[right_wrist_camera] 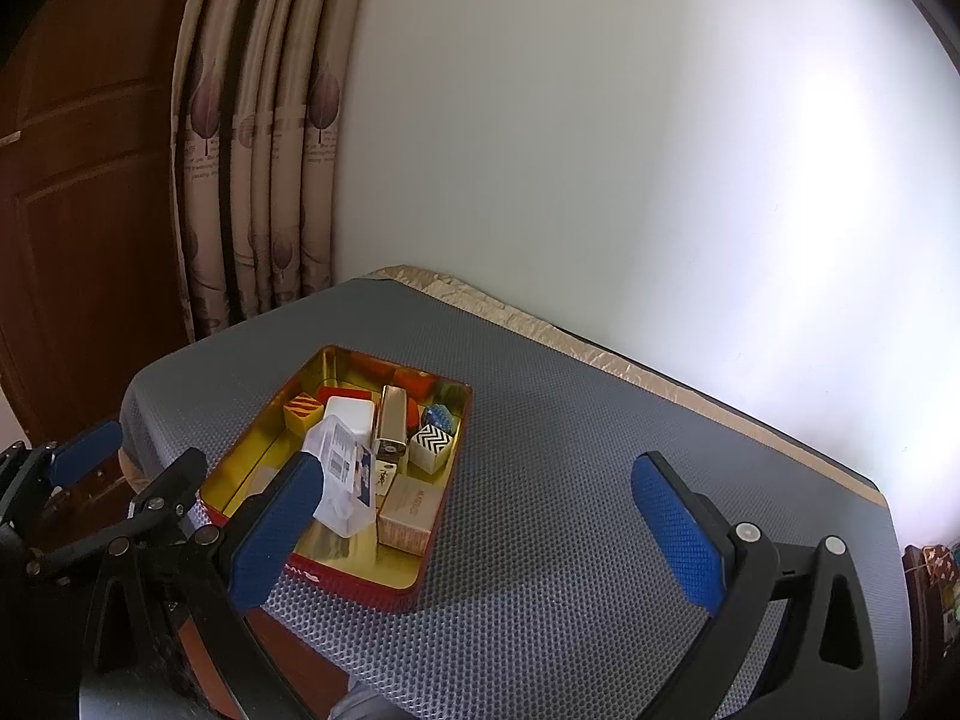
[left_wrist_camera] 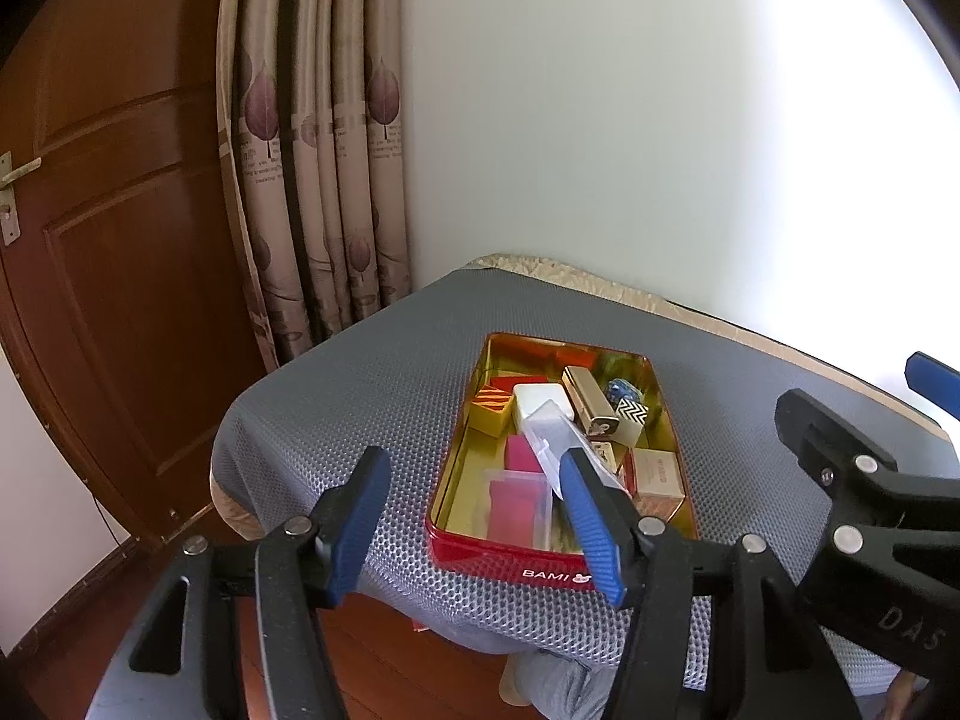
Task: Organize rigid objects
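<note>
The left black gripper with blue pads tilts downward, jaws apart. The right black, blue-padded gripper gapes wide, tilted downward too.

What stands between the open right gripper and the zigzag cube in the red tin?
Nothing visible blocks it. The right gripper is open over the bare grey mat, and the zigzag cube sits uncovered against the near wall of the red tin. Only that low wall lies between; the gold case stands close beside the cube.
</note>
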Demonstrator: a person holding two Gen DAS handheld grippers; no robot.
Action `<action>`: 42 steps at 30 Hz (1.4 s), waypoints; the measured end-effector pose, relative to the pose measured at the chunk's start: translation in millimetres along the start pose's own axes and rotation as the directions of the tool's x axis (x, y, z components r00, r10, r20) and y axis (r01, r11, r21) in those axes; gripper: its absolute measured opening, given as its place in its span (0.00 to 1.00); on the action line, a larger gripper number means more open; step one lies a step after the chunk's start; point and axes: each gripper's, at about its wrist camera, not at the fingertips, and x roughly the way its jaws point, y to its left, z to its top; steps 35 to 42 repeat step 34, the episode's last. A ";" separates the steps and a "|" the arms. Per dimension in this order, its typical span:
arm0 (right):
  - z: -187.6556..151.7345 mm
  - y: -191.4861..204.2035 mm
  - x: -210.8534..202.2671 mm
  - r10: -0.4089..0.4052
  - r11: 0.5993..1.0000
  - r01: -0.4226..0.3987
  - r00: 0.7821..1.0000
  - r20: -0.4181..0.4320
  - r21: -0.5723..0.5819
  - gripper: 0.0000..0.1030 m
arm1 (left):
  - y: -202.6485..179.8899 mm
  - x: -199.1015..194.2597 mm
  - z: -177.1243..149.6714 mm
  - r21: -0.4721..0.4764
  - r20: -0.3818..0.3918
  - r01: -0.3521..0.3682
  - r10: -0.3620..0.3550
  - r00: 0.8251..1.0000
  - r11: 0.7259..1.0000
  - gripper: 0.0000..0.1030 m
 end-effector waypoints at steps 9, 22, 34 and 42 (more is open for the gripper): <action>-2.1 1.0 0.7 0.004 1.000 -0.004 1.000 -0.005 0.000 0.99 | -3.1 2.5 -0.5 0.015 -0.012 0.009 -0.009 1.000 1.000 0.64; -3.3 3.6 2.5 0.007 1.000 -0.007 1.000 -0.019 -0.010 0.99 | -15.6 5.8 -5.8 0.058 0.005 -0.006 0.006 1.000 0.998 0.80; -5.0 1.0 3.2 0.004 1.000 -0.004 1.000 -0.028 -0.007 0.99 | -22.0 5.7 -6.3 0.088 0.009 0.004 -0.005 1.000 0.996 0.80; -5.0 1.0 3.2 0.004 1.000 -0.004 1.000 -0.028 -0.007 0.99 | -22.0 5.7 -6.3 0.088 0.009 0.004 -0.005 1.000 0.996 0.80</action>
